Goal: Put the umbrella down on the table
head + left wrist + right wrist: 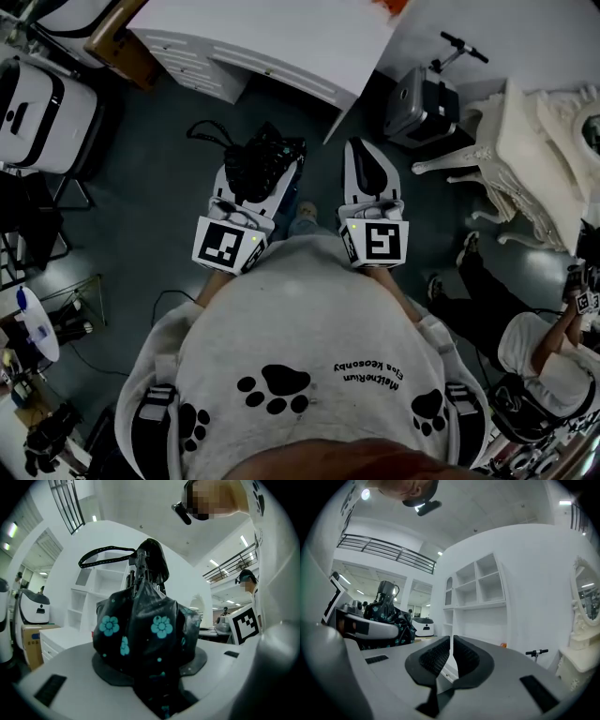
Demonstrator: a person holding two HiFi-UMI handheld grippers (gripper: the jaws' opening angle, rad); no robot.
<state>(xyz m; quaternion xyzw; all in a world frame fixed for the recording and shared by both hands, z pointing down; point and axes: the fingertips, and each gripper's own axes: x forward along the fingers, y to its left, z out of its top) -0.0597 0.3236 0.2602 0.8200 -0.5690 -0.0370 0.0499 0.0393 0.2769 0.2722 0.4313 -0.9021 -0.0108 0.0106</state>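
A folded black umbrella (263,161) with teal flowers sits between the jaws of my left gripper (255,192), which is shut on it. In the left gripper view the umbrella (143,625) fills the middle, its handle and black strap loop (104,554) pointing up. My right gripper (369,176) is held level beside it, a short way right. Its dark pads (465,660) stand together with nothing between them. The umbrella (388,612) also shows at the left of the right gripper view. The white table (309,42) lies ahead of both grippers.
White drawers (202,66) stand under the table's left part. A grey case and a scooter handle (427,103) sit ahead on the right, next to ornate white furniture (525,159). A seated person (539,361) is at the right. A white machine (42,112) stands left. White shelves (480,581) line the wall.
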